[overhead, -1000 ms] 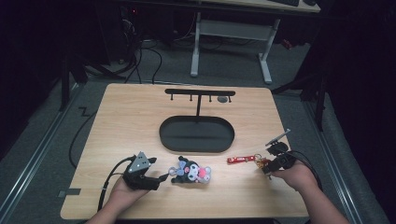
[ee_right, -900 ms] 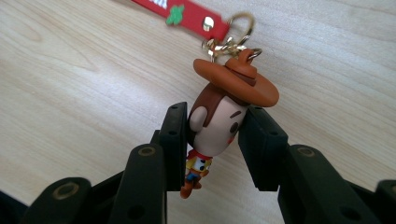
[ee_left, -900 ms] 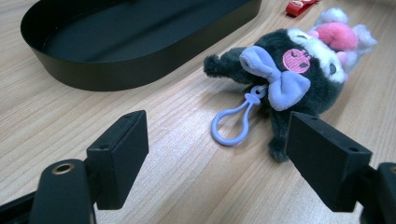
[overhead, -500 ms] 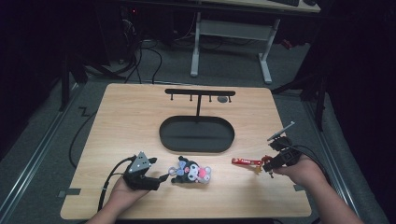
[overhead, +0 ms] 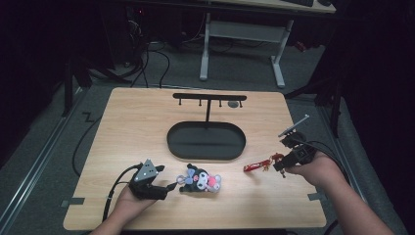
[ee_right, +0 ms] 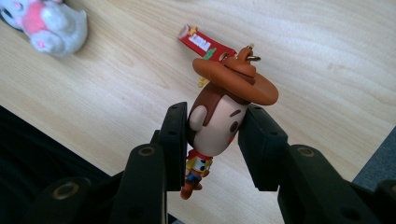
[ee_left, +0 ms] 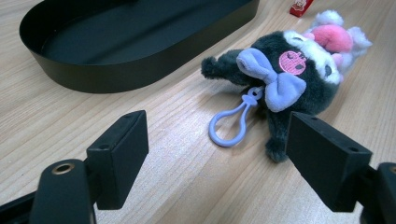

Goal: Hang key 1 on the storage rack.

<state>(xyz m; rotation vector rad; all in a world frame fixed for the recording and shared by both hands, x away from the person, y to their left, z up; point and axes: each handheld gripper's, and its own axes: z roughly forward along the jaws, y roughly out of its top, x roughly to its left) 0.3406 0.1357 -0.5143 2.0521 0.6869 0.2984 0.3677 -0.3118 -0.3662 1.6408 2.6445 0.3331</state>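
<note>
Cowboy figurine keychain [ee_right: 219,119], brown-hatted with a pale rounded head, clamped at the head between the two black jaws of the right gripper [ee_right: 212,135], body hanging below the pads. Red strap tag [ee_right: 204,43] trailing off the hat's metal ring, seen against the wood beyond. In the high view, figurine and strap [overhead: 262,164] held at the right side of the light wooden table [overhead: 132,127], just clear of the board, near the right gripper [overhead: 284,164]. Black plush toy with lilac bow and pink-and-white hood [ee_left: 292,74] lying on its side on the table, lilac plastic clip loop [ee_left: 231,123] flat beside it. Left gripper [ee_left: 217,156] resting low at the table, jaws wide apart, nothing between the pads, plush just ahead. Black oval metal tray [ee_left: 116,77] beyond the plush, carrying a black T-shaped hook stand [overhead: 209,98] at mid-table.
</note>
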